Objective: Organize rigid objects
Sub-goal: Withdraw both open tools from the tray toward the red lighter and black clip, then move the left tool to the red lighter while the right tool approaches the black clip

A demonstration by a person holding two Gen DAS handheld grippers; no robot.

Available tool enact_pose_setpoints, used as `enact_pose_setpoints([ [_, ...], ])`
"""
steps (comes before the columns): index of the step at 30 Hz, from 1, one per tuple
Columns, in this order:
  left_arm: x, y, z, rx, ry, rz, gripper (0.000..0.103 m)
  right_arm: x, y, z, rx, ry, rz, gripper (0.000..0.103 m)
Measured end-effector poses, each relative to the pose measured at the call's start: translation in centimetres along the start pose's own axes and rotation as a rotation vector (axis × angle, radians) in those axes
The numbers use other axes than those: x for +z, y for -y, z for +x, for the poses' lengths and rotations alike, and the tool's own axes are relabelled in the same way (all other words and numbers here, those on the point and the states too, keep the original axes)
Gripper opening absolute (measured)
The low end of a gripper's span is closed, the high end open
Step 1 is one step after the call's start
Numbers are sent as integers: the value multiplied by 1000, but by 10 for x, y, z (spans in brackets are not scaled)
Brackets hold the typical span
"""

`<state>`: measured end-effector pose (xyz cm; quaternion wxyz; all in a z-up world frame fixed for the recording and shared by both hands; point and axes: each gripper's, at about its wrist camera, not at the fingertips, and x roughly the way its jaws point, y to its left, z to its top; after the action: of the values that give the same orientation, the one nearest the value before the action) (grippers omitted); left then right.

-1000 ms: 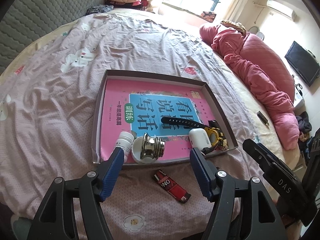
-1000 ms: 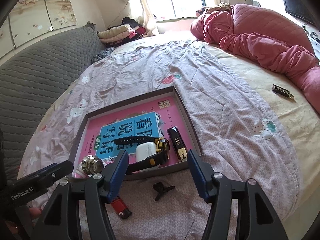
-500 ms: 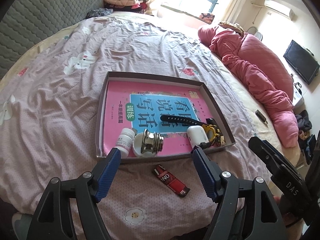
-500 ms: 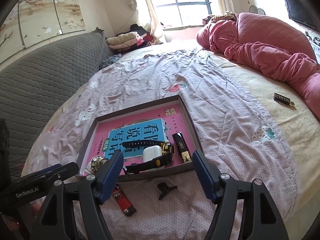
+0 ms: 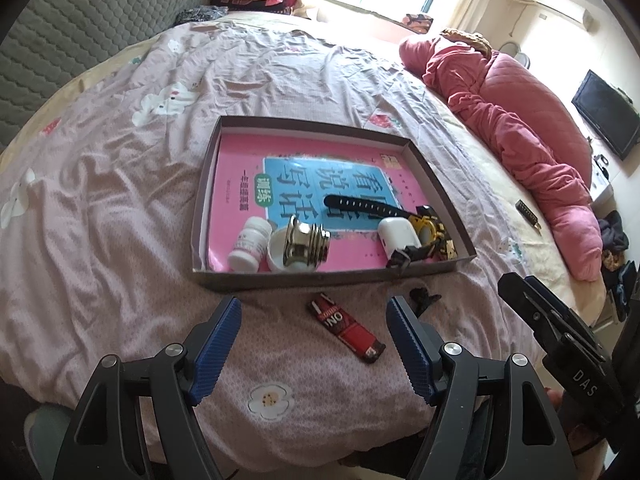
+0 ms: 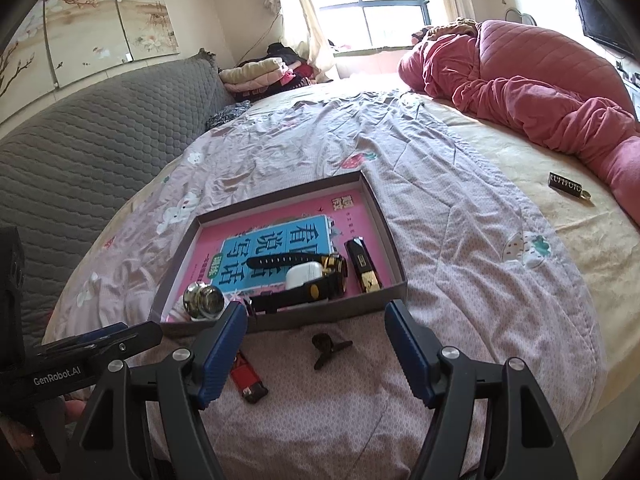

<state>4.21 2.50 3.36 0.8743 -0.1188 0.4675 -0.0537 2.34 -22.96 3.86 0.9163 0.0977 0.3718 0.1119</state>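
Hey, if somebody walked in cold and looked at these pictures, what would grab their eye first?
Probably the shallow box on the bed, lined with a bright pink book and holding a watch, a white case and a shiny metal knob. In front of it on the sheet lie a red lighter and a small black clip.

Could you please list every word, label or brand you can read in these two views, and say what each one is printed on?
"看图说话写话" on the pink book inside the box.
"训练" in the book's green badge.
"NO" on the red lighter on the bedsheet.
"DAS" on the right gripper, seen from the left wrist.
"GenRobot.AI" on the left gripper, seen from the right wrist.
Too small or blurred: white bottle label, black keychain tag, wall calligraphy.
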Motion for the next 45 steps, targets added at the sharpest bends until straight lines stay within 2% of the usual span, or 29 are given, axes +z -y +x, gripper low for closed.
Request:
enact_pose_setpoints([
  [29,-27,16,8,-6,-61,43,76,-22,3,1,-23,-58,-1,71],
  [41,-39,20,36,-15,-140,27,76,-27,14,12,-42,-92,22,71],
  [45,-36,20,52,-12,-169,-11,76,-30,15,19,-48,-111,14,71],
])
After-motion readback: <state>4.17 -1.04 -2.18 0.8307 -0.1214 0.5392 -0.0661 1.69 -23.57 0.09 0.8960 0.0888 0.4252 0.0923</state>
